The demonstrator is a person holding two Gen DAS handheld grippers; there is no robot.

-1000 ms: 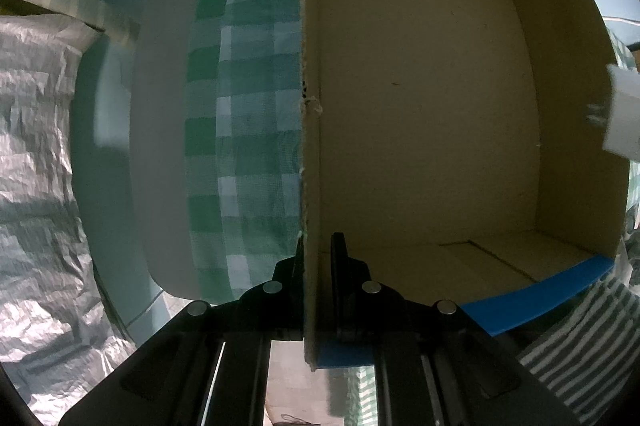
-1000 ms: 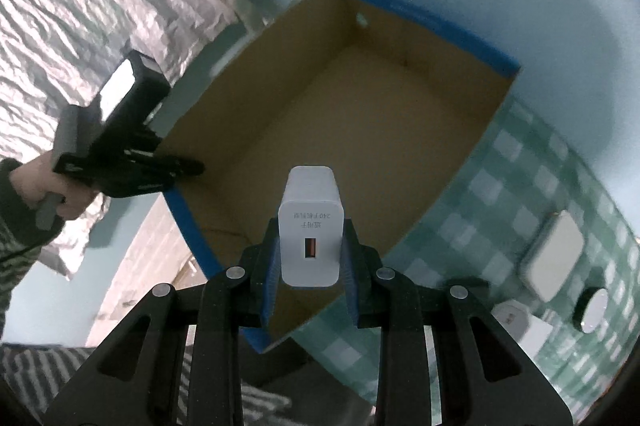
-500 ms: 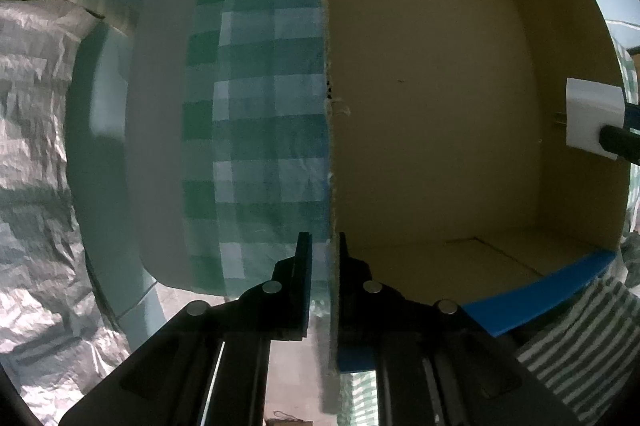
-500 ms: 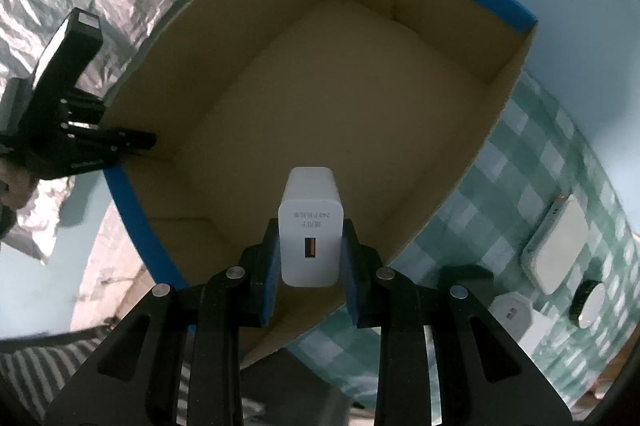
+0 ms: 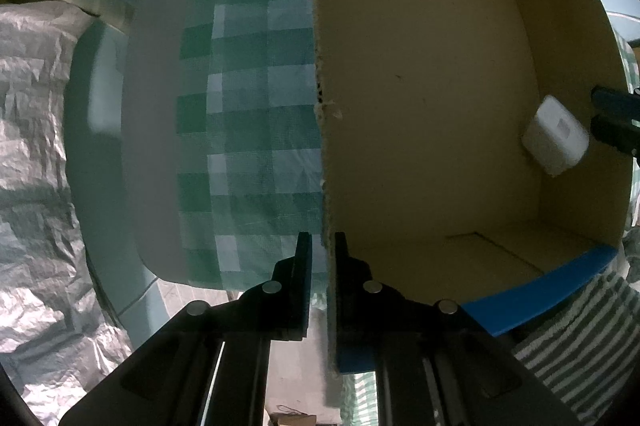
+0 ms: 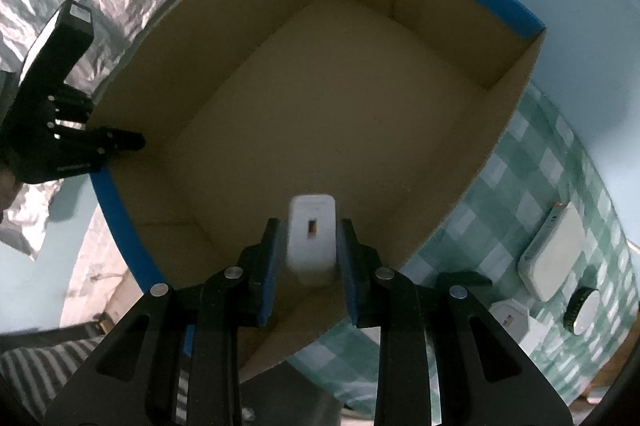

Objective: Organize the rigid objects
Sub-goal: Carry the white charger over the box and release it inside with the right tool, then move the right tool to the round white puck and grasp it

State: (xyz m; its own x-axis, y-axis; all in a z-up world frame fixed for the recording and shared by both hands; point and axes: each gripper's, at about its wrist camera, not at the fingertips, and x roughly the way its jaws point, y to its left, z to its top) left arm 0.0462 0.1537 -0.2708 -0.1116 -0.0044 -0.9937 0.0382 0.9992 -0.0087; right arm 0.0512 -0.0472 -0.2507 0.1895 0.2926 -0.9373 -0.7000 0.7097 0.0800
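An open cardboard box [image 6: 320, 114] with blue outer sides stands on a green checked cloth. My right gripper [image 6: 308, 238] is open over the box's near wall. A white USB charger [image 6: 312, 238] sits loose between its fingers, dropping into the box; it also shows in the left wrist view [image 5: 556, 134] beside the right gripper's tips [image 5: 616, 118]. My left gripper [image 5: 320, 254] straddles the box's left wall [image 5: 320, 106], one finger each side with a small gap. It shows in the right wrist view [image 6: 120, 142] at the box's left rim.
On the checked cloth [image 6: 560, 186] right of the box lie a white power bank [image 6: 552, 258], a second white charger [image 6: 512, 322] and a round black-rimmed disc [image 6: 584, 310]. Crinkled silver foil [image 5: 36, 146] lies to the left. A striped sleeve [image 5: 576, 346] shows low right.
My right gripper moved over the box and opened, releasing the white charger, which now drops between the fingers. My left gripper's fingers loosened slightly on the box wall.
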